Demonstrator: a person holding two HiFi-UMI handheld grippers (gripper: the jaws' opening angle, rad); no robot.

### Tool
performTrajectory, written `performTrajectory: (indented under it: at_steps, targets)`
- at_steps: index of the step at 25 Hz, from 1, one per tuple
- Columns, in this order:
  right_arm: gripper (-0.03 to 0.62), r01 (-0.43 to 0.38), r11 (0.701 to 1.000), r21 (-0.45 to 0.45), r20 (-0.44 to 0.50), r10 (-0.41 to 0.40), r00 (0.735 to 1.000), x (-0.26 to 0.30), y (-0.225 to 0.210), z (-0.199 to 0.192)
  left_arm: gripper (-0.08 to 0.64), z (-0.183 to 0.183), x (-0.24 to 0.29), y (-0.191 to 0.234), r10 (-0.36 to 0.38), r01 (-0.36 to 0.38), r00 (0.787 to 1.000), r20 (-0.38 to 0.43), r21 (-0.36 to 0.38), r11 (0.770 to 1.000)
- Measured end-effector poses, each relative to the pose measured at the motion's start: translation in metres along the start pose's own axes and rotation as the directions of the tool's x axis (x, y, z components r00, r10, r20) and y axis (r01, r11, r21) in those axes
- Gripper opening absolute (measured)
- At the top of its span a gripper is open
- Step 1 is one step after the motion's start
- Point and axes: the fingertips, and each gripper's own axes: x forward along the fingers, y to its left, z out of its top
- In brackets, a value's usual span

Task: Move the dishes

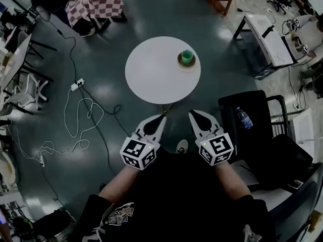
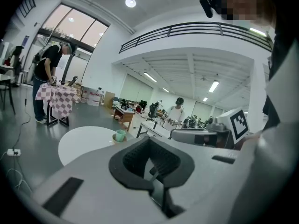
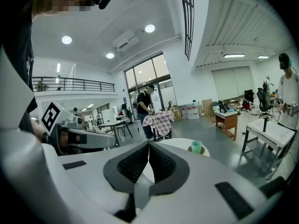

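Observation:
A green cup (image 1: 187,56) stands on a brown saucer (image 1: 186,62) near the right rim of a round white table (image 1: 156,74). The same cup (image 2: 120,135) (image 3: 196,146) shows small and far in both gripper views. My left gripper (image 1: 162,118) and right gripper (image 1: 192,113) hang side by side short of the table's near edge, well apart from the dishes. Both are shut with the jaws' tips meeting and nothing between them. The left gripper (image 2: 148,138) and right gripper (image 3: 148,143) point level toward the table.
A black chair (image 1: 252,117) with a water bottle (image 1: 244,118) stands at my right. White cables and a power strip (image 1: 76,84) lie on the floor to the left. A checkered-cloth table (image 1: 96,1) with a person stands far left, desks (image 1: 270,37) far right.

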Motion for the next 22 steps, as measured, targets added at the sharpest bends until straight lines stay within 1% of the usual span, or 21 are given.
performTrajectory:
  at_steps: [10,16,22]
  targets:
    - [0.021,0.001,1.0,0.01,0.003,-0.001,1.0,0.011,0.002,0.003,0.005,0.011,-0.004,0.009,-0.014,0.012,0.999,0.029,0.053,0.999]
    - [0.021,-0.002,1.0,0.026,-0.006,0.002,1.0,0.032,0.007,0.006,0.005,0.024,-0.007,0.033,0.001,-0.003,0.999,0.038,0.054,0.999]
    - [0.021,0.003,1.0,0.027,0.001,-0.003,1.0,0.065,0.02,0.019,0.005,0.034,-0.013,0.06,-0.014,0.013,1.0,0.026,0.065,0.998]
